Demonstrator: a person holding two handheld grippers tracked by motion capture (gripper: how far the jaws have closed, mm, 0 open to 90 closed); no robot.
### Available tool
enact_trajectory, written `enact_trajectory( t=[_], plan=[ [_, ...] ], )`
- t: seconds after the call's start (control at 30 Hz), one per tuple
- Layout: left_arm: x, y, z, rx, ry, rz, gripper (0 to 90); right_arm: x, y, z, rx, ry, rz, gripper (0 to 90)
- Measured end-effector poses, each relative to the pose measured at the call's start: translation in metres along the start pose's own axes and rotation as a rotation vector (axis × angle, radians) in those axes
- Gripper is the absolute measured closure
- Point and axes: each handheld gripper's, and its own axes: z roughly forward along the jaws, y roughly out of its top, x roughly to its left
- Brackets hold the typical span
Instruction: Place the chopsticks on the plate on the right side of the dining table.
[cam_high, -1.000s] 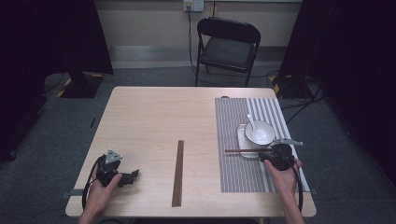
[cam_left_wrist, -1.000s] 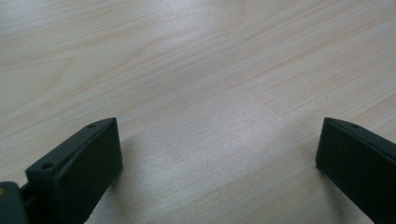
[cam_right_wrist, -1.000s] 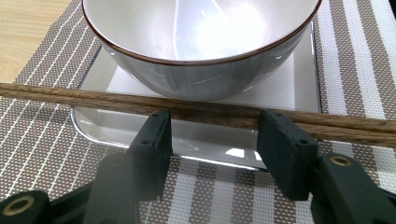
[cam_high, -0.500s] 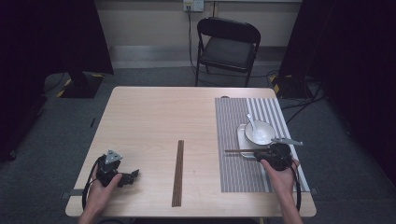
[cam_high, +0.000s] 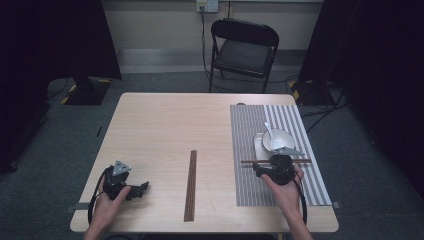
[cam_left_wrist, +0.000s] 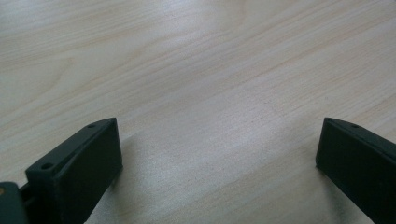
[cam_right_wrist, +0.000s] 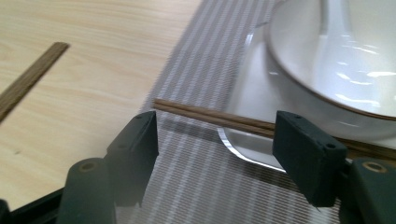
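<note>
A pair of brown chopsticks lies crosswise on the striped placemat, its far end resting on the white plate. On that plate stands a white bowl with a white spoon in it. My right gripper sits just on the near side of these chopsticks. Its jaws have just been opening, and no pad touches the sticks. A second pair of chopsticks lies mid-table. My left gripper rests open over bare wood at the near left.
The wooden table has a wide bare stretch between the two hands. The placemat covers its right side up to the near edge. A black folding chair stands behind the table's far edge.
My right gripper has slid left along the chopsticks on the placemat, and its jaws stand wider. The chopsticks, the bowl and the left gripper have stayed where they were.
</note>
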Motion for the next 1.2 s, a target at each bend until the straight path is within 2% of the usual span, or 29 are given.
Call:
enact_trajectory(
  t=[0.23,0.4,0.57,0.77,1.0,1.13,1.2],
  plan=[
    [0.0,0.0,0.0,0.0,0.003,0.003,0.0,0.029,0.005,0.009,0.002,0.056,-0.051,26.4],
    [0.0,0.0,0.0,0.0,-0.002,0.0,0.0,0.052,0.005,0.021,0.031,0.105,-0.09,25.1],
    [0.0,0.0,0.0,0.0,-0.001,0.002,0.0,0.068,0.006,0.03,0.048,0.134,-0.106,23.5],
    [0.0,0.0,0.0,0.0,-0.003,0.001,0.0,0.086,-0.002,0.039,0.076,0.174,-0.14,22.0],
    [0.0,0.0,0.0,0.0,-0.002,0.001,0.0,0.098,-0.015,0.057,0.126,0.178,-0.178,21.3],
    [0.0,0.0,0.0,0.0,0.001,0.002,0.0,0.098,-0.019,0.063,0.108,0.14,-0.2,21.7],
    [0.0,0.0,0.0,0.0,-0.001,0.001,0.0,0.097,-0.02,0.064,0.106,0.142,-0.195,20.6]
  ],
)
